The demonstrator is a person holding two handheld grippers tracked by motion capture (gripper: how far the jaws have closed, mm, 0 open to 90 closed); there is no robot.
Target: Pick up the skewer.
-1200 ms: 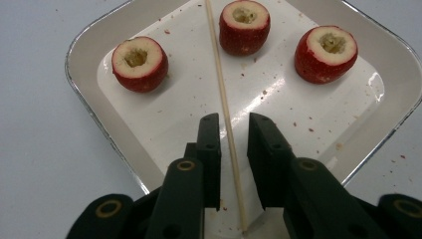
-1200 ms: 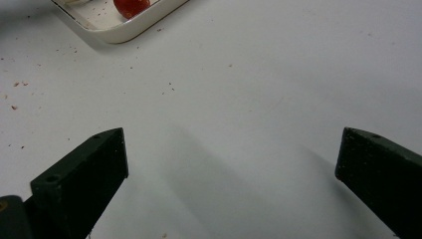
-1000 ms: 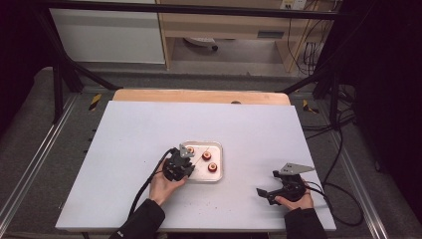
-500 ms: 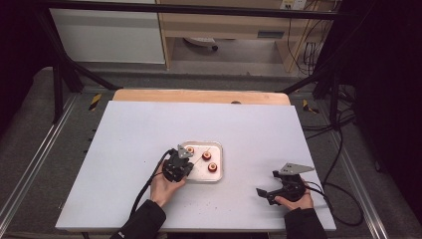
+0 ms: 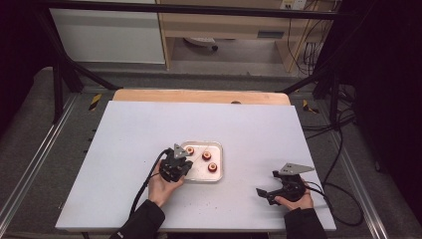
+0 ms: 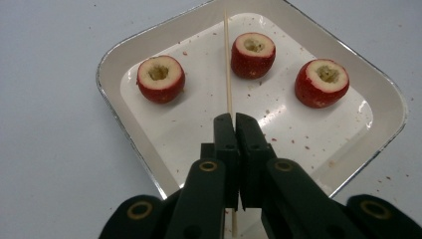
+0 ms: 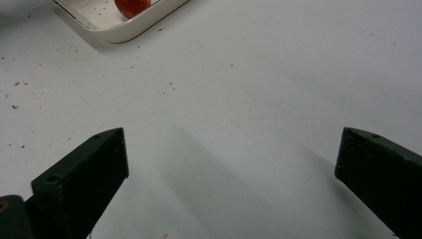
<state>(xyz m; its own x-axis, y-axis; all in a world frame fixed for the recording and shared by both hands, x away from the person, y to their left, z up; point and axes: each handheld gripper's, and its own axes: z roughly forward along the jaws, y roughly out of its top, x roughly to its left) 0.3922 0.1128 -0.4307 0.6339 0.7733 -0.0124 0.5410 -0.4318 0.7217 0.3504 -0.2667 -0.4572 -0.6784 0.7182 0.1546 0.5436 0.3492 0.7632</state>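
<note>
A: What is the left gripper [image 6: 234, 119] doing?

B: Its two black jaws are pressing together on a thin, pale wooden skewer [image 6: 227, 59]. They have just been closing, with the stick between them. The skewer is running out past the tips, over the tray.

A: Which tray?

B: A shallow white rectangular tray with rounded corners [image 6: 119, 55], speckled with red crumbs. In the high view the left gripper [image 5: 175, 163] is hovering over its near left edge [image 5: 219, 175].

A: And what is lying in it?

B: Three round red fruits with cored, pale tops. In the left gripper view the skewer is passing between the left fruit [image 6: 160, 78] and the middle fruit [image 6: 253, 55], just beside the middle one; whether it is touching I cannot tell. The right fruit [image 6: 321, 82] is sitting apart.

A: And the other hand?

B: The right gripper [image 5: 278, 189] is resting on the pale grey table [image 5: 129, 129], well apart from the tray. Its jaws are standing wide, gripping nothing.
</note>
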